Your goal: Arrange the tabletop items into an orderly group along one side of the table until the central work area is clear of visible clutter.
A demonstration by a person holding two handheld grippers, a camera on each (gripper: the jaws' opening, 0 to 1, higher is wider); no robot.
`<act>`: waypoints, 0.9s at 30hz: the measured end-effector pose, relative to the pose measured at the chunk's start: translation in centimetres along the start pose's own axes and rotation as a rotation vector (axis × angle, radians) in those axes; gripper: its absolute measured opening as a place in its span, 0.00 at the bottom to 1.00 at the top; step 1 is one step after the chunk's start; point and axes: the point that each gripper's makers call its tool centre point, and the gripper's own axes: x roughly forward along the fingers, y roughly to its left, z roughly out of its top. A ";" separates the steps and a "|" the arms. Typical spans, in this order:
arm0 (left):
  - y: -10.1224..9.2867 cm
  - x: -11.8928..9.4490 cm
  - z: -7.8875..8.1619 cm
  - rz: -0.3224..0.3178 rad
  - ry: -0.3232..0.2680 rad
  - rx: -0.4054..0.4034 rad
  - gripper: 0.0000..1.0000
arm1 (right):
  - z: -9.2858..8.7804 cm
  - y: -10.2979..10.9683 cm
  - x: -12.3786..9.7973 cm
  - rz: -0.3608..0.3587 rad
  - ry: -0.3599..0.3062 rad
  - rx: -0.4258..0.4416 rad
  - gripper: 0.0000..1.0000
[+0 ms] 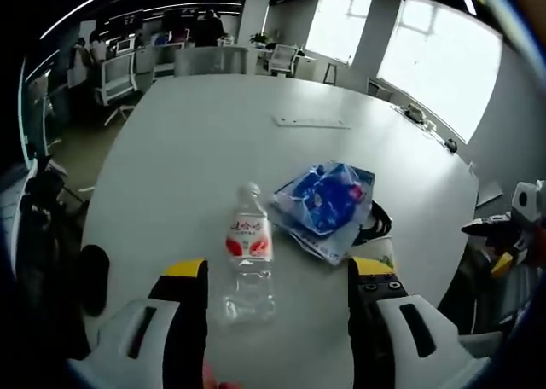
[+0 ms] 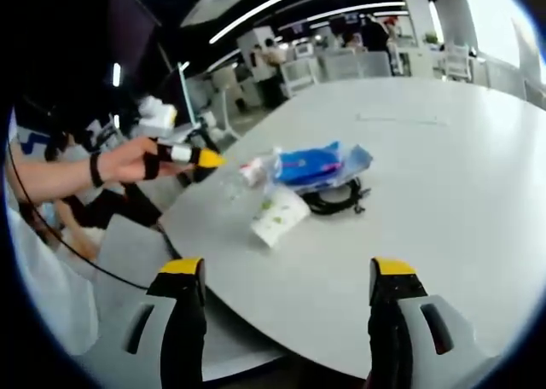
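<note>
- In the left gripper view, the left gripper [image 1: 277, 274] has its jaws spread wide, pinching nothing, hovering over the near edge of the white table [image 1: 196, 133].
- A clear water bottle [image 1: 248, 252] with a red-and-white label lies on its side between those jaws near that edge, its cap pointing toward the table's middle.
- Just right of the bottle lies a blue plastic bag [image 1: 327, 203], resting partly over a coiled black cable [image 1: 378, 222].
- In the right gripper view, the right gripper [image 2: 287, 274] is also spread and empty, off the table's edge.
- A small white packet [image 2: 278, 216] lies at the table's edge, just beside the cable and bag.
</note>
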 end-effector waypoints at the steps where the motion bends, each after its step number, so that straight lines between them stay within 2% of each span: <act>1: 0.1 0.3 0.0 0.002 0.007 0.002 0.67 | -0.1 0.0 0.0 0.000 0.002 0.000 0.78; 15: 1.2 4.2 -0.7 0.026 0.141 -0.035 0.65 | -0.8 -0.4 0.2 -0.008 0.015 0.015 0.77; 27: 2.0 6.6 -0.4 0.028 0.221 -0.016 0.64 | -1.0 -0.9 0.2 -0.016 0.021 0.029 0.77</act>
